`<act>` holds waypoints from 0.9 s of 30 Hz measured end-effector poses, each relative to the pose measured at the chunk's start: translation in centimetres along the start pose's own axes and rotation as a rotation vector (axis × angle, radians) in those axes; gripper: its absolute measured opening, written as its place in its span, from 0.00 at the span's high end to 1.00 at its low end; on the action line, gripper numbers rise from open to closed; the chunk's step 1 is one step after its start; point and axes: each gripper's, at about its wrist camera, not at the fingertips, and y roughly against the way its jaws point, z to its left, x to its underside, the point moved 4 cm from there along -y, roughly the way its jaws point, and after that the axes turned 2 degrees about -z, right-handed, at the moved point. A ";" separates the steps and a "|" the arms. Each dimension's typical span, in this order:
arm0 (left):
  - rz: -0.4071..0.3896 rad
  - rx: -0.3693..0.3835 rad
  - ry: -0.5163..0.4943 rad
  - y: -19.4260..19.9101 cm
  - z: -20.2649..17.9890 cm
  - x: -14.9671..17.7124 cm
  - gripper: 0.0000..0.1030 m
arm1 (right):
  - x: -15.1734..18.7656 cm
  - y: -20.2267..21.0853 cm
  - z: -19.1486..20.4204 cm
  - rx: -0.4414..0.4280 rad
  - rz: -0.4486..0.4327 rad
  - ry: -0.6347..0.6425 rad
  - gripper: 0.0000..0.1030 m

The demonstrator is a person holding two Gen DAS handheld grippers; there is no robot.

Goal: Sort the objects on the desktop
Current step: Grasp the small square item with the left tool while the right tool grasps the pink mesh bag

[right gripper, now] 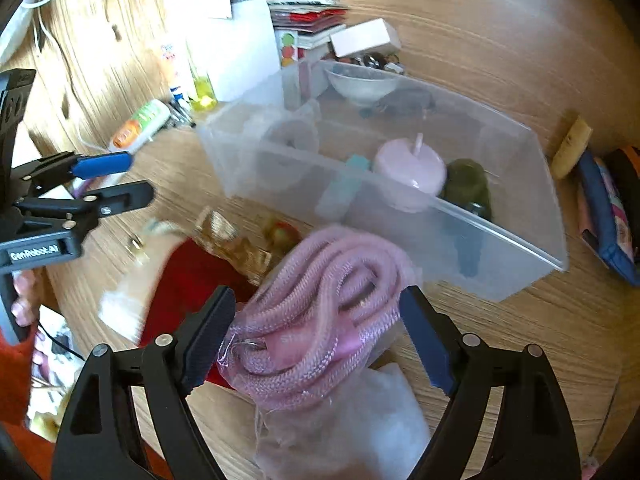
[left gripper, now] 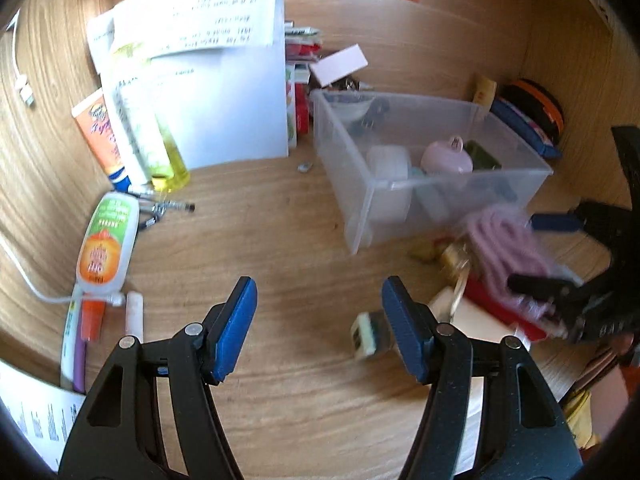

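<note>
My right gripper [right gripper: 316, 332] is shut on a bagged coil of pink rope [right gripper: 320, 312], held just in front of the clear plastic bin [right gripper: 500, 240]. The same rope [left gripper: 508, 248] shows blurred in the left wrist view, near the bin's [left gripper: 360, 216] front corner. The bin holds a pink cup [right gripper: 410, 172], a white roll [left gripper: 390, 178], a white bowl [right gripper: 360, 84] and a dark green object [right gripper: 470, 188]. My left gripper [left gripper: 320, 312] is open and empty over bare wood, left of the rope.
A red item [right gripper: 192, 280] with gold trinkets [right gripper: 236, 244] lies under the rope. Tubes and bottles [left gripper: 136, 136], a glue bottle [left gripper: 104, 244] and pens [left gripper: 168, 208] lie left. White papers [left gripper: 224, 92] and stacked booklets [right gripper: 308, 12] stand behind. A small eraser-like block [left gripper: 366, 334] sits by my left gripper.
</note>
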 end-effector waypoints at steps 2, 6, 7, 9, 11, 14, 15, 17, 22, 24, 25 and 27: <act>0.008 0.004 0.004 0.0 0.2 0.8 0.37 | 0.6 0.0 -0.7 0.048 0.009 0.025 0.18; 0.033 0.019 0.016 -0.4 0.4 1.9 0.36 | 1.0 0.2 -2.2 0.059 0.027 0.004 0.17; 0.031 0.028 0.022 -0.5 0.4 2.1 0.35 | 1.0 0.3 -2.4 0.059 0.030 -0.005 0.17; 0.032 0.040 0.021 -0.5 0.2 2.3 0.32 | 1.0 0.3 -2.7 0.052 0.033 -0.027 0.17; 0.032 0.040 0.011 -0.5 -0.3 2.4 0.32 | 0.9 -0.1 -2.6 0.047 0.045 -0.042 0.17; 0.044 0.046 -0.007 -0.8 -1.1 2.5 0.32 | 0.6 -1.3 -2.1 0.037 0.070 -0.049 0.17; 0.047 0.043 -0.011 -1.0 -1.4 2.6 0.32 | 0.5 -1.8 -1.9 0.032 0.080 -0.053 0.17; 0.049 0.026 -0.016 -1.3 -1.7 2.6 0.32 | 0.4 -2.7 -1.7 0.035 0.099 -0.058 0.17; 0.077 0.026 0.003 -2.5 -1.7 2.7 0.57 | 0.4 -3.6 -2.4 0.002 0.092 -0.110 0.18; 0.079 0.028 0.007 -2.7 -1.7 2.7 0.80 | 0.5 -3.6 -2.7 -0.009 0.085 -0.120 0.31; 0.077 0.027 0.006 -2.7 -1.8 2.7 0.85 | 0.6 -3.5 -2.8 -0.014 0.082 -0.121 0.32; 0.063 0.021 0.006 -2.6 -1.8 2.6 0.85 | 0.6 -3.3 -2.8 -0.028 0.070 -0.123 0.39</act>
